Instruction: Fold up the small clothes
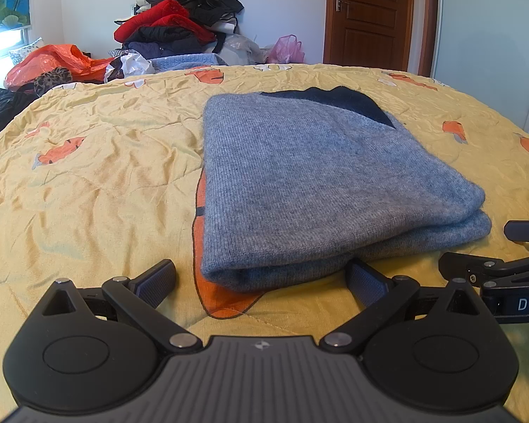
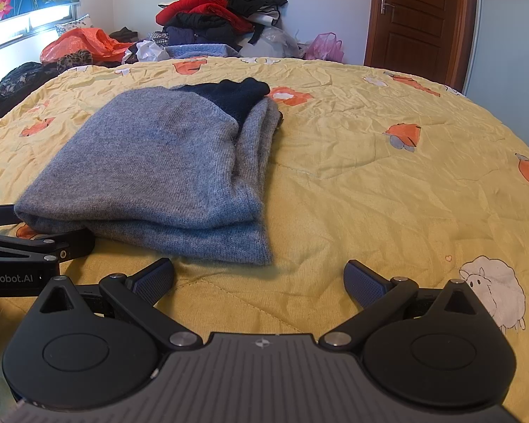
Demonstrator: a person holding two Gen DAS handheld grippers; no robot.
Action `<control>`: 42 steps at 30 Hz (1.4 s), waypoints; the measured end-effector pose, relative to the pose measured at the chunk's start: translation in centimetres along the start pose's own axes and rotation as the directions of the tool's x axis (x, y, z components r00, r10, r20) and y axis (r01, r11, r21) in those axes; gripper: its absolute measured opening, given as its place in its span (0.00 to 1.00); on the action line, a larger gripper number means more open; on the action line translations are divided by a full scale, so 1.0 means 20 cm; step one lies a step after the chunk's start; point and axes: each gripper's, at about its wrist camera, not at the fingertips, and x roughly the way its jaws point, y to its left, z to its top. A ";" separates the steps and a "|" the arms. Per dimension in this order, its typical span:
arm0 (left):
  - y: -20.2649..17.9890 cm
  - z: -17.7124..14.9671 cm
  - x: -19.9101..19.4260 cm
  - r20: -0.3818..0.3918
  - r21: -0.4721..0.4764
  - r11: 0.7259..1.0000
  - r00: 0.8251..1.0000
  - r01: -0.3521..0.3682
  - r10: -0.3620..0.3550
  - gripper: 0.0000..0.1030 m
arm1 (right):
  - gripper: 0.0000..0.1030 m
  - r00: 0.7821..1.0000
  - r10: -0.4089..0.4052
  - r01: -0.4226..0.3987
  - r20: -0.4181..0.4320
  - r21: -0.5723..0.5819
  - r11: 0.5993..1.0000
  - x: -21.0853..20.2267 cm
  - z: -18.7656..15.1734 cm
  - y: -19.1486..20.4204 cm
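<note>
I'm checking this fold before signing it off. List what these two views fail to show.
- Grey sweater: inner layers and sleeves are hidden under its top fold in both views.
- Dark navy part: collar or separate garment, cannot tell; mostly tucked beneath grey knit.
- Right gripper in the left wrist view: cut off by the frame edge.
- Clothes pile: too jumbled to separate individual items.

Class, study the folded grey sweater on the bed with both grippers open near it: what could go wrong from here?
1. The grey sweater lies in loose stacked layers; lifting one edge could undo the fold.
2. The left gripper and right gripper sit close together and might collide.
3. The wrinkled quilt could snag the fingers.
</note>
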 end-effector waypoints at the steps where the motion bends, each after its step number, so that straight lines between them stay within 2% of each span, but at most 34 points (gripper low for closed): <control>1: 0.00 0.00 0.00 0.000 0.000 1.000 1.000 0.000 0.000 1.00 | 1.00 1.000 0.000 0.000 0.000 0.000 1.000 0.00 0.00 0.00; 11: 0.00 0.00 0.00 -0.001 -0.002 1.000 1.000 -0.002 0.002 1.00 | 1.00 1.000 -0.024 0.024 -0.006 0.029 0.999 0.00 0.01 0.00; 15: -0.01 0.00 -0.01 -0.005 -0.013 1.000 1.000 -0.023 0.023 1.00 | 1.00 0.998 -0.066 0.067 -0.014 0.066 0.996 0.02 0.03 0.02; 20: -0.04 0.00 -0.02 -0.008 -0.038 0.998 0.998 -0.055 0.055 1.00 | 1.00 0.998 -0.064 0.065 -0.020 0.064 0.996 0.04 0.04 0.02; 42: -0.03 -0.01 -0.02 0.006 -0.033 0.999 0.999 -0.038 0.038 1.00 | 1.00 0.997 -0.075 0.075 0.000 0.066 0.995 0.02 0.01 0.04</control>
